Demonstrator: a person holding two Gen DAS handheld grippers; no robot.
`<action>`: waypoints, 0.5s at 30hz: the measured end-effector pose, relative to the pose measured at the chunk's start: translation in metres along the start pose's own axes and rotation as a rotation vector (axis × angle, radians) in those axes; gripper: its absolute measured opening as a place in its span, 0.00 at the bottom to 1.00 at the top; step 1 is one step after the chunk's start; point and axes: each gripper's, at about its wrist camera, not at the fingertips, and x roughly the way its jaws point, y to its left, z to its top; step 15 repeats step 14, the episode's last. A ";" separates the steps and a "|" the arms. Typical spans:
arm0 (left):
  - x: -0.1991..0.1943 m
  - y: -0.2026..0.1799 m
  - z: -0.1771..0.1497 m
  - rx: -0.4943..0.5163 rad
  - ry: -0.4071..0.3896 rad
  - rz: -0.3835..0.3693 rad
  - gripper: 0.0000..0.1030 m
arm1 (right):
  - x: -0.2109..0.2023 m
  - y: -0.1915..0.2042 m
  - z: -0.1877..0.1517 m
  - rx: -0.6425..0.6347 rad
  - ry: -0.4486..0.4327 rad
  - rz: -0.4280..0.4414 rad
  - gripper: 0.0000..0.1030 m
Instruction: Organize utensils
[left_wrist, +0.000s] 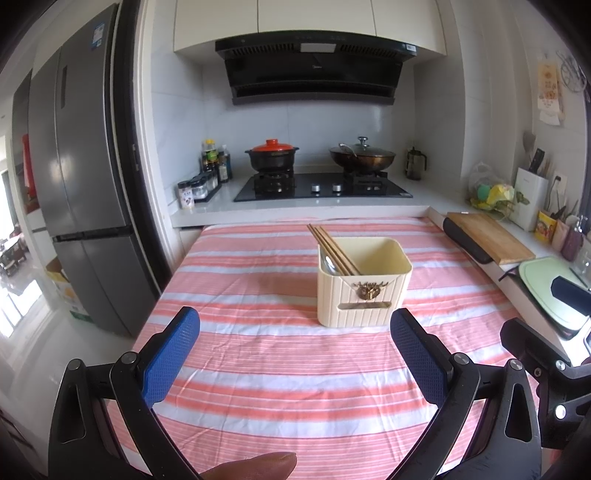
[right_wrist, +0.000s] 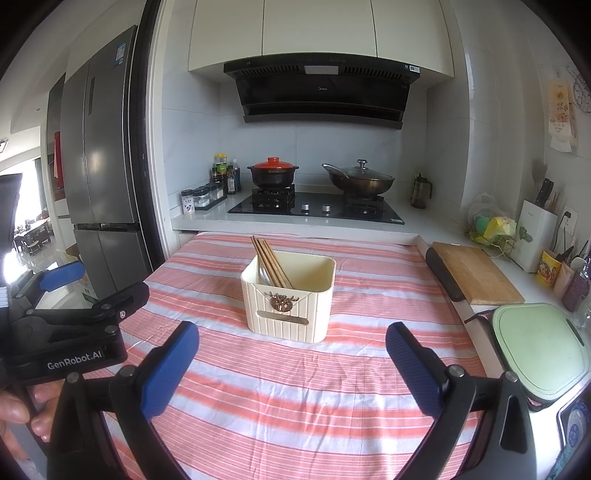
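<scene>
A cream ribbed utensil holder (left_wrist: 364, 286) (right_wrist: 290, 297) stands upright on the pink-and-white striped cloth (left_wrist: 295, 369) (right_wrist: 295, 387). Several brown chopsticks (left_wrist: 332, 249) (right_wrist: 271, 262) lean out of its back left corner, and a metal spoon bowl (left_wrist: 328, 264) shows inside beside them. My left gripper (left_wrist: 295, 325) hovers open in front of the holder with nothing between its blue pads. My right gripper (right_wrist: 291, 338) is also open and empty, just short of the holder. The left gripper's body (right_wrist: 66, 332) appears at the left of the right wrist view.
Behind the cloth is a stove (left_wrist: 321, 186) with a red-lidded black pot (left_wrist: 272, 155) and a lidded wok (left_wrist: 362, 155). A wooden cutting board (right_wrist: 476, 271) and a pale green board (right_wrist: 539, 347) lie on the right counter. A grey fridge (left_wrist: 85, 177) stands at the left.
</scene>
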 end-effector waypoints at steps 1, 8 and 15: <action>0.000 0.000 0.000 0.000 0.001 0.000 1.00 | 0.000 0.000 0.000 0.000 0.000 0.000 1.00; 0.002 -0.004 0.000 0.010 0.006 -0.003 1.00 | 0.001 0.000 0.001 -0.005 0.003 -0.001 1.00; 0.001 -0.002 -0.001 -0.025 -0.005 0.005 1.00 | 0.004 -0.005 -0.001 -0.004 0.009 -0.006 1.00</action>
